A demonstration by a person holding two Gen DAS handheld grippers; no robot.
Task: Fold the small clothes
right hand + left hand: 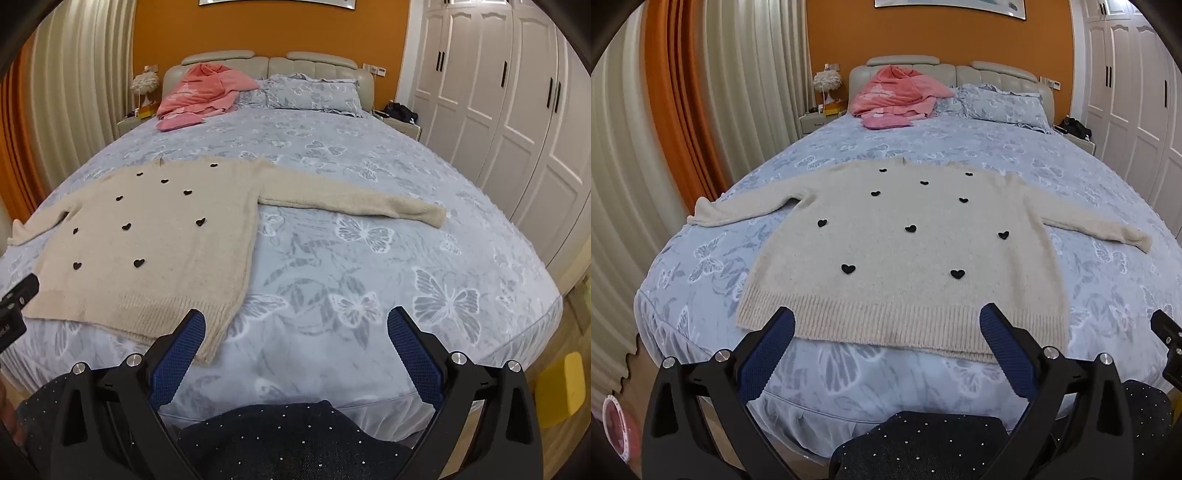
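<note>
Starting with both jaws wide and empty, left gripper [886, 325] over the sweater [905, 251] hem, right gripper [295, 325] beside it. I'd pinch each sleeve cuff first and fold inward.

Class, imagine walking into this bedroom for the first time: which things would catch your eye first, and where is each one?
The cream sweater with black hearts lies spread flat, sleeves out, near the foot of the butterfly-print bed. A heap of pink clothes sits by the headboard, against the orange wall. In the foreground, the left gripper and the right gripper are open and empty.
</note>
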